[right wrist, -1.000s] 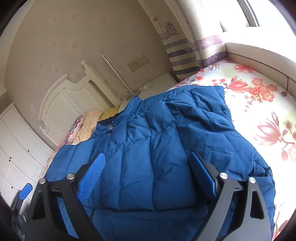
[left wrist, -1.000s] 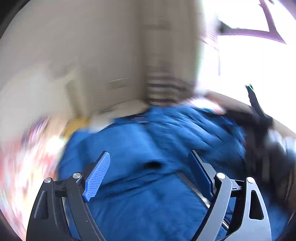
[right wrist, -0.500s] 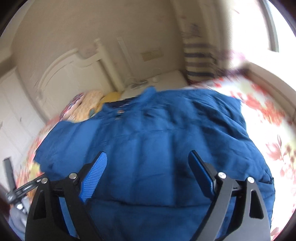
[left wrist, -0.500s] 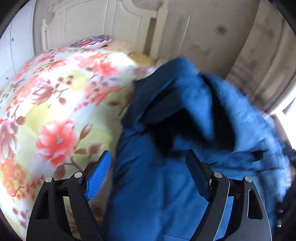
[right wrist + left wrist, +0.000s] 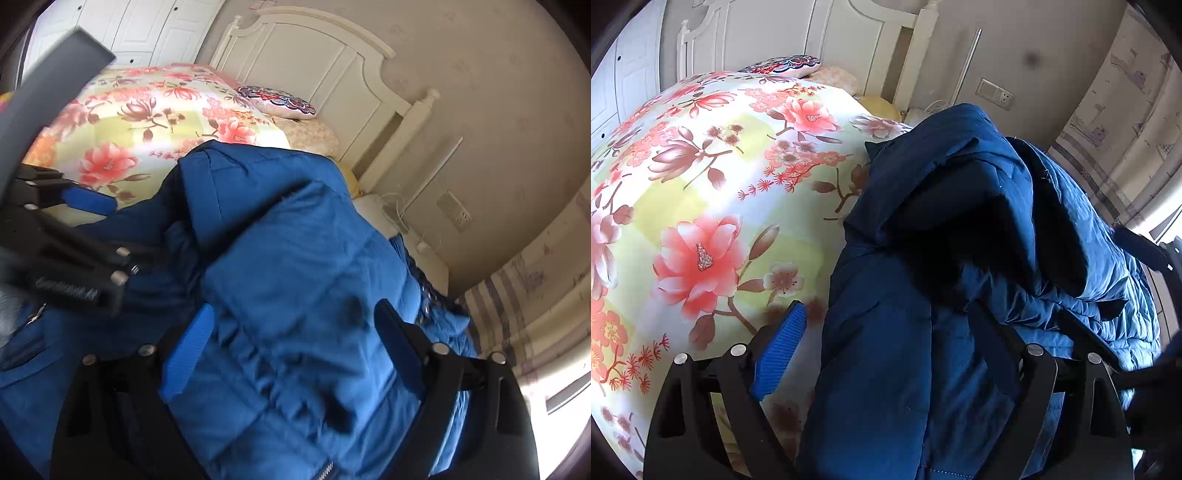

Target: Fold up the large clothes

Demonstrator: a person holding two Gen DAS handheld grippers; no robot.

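Jacket (image 5: 295, 258), bunched lengthwise on the floral bed (image 5: 701, 184), lies under both grippers: right gripper (image 5: 291, 354) closing around its padded fold, left gripper (image 5: 897, 350) opening over its edge.

A floral bedspread (image 5: 701, 206) with red and pink blossoms on pale yellow and white fills the left half of the left wrist view and the upper left of the right wrist view. At its far end an embroidered cushion (image 5: 277, 101) lies on a beige pillow (image 5: 314, 134), both against the white headboard (image 5: 325, 62). White wardrobe doors (image 5: 147, 26) stand at the upper left. On the wall right of the headboard sit a socket plate (image 5: 456, 214) and a thin pole (image 5: 969, 64); a striped curtain (image 5: 517, 295) hangs at the right edge
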